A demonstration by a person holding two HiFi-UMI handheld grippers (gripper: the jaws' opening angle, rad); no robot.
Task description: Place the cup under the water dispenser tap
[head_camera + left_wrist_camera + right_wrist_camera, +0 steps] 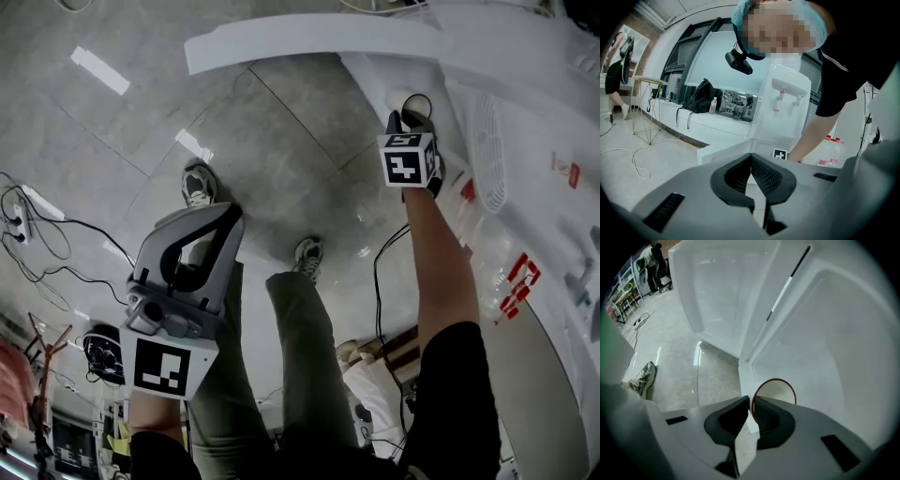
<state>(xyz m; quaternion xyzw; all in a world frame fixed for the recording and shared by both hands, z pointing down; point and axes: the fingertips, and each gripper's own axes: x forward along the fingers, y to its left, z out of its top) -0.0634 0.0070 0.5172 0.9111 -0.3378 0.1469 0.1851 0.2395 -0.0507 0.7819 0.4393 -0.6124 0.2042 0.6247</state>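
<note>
Jaws of my right gripper (752, 403) clamped on the wall of a red-rimmed cup (777, 391), white panel (825, 333) close behind, left gripper (751, 158) jaws together, empty

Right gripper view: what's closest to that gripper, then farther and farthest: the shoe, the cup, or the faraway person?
1. Cup: pinched by the right gripper.
2. Shoe: on the floor, left side.
3. Person: far back, top left.

Head view steeply down; left gripper view faces dispenser (790, 96); floor (141, 122) shared.
</note>
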